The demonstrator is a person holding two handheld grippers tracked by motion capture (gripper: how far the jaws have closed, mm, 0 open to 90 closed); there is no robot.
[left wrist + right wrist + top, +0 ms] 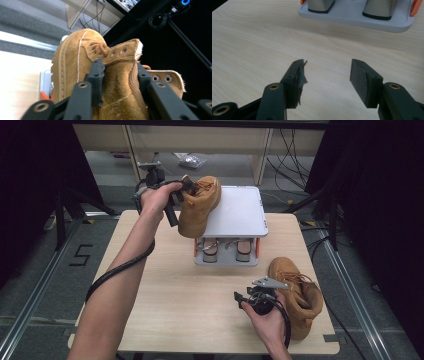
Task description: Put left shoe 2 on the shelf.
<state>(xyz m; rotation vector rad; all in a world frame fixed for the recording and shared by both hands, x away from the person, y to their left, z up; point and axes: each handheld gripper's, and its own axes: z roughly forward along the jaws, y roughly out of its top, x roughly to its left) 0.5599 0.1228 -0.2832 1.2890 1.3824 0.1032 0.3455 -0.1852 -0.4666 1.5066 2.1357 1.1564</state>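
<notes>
A tan suede boot hangs in the air, toe tilted down, over the left edge of a grey two-level rack. My left gripper is shut on this boot. In the left gripper view the boot has its collar pinched in my left gripper, one jaw on each side. A second tan boot lies on the table at the front right. Just left of it my right gripper is held low over the wood. In the right gripper view my right gripper is open with nothing between its jaws.
The rack's lower level holds two grey metal-looking pieces, with orange posts at its corners. The light wooden table has bare wood in front and to the left. Shelving, cables and dark stands lie beyond the far edge.
</notes>
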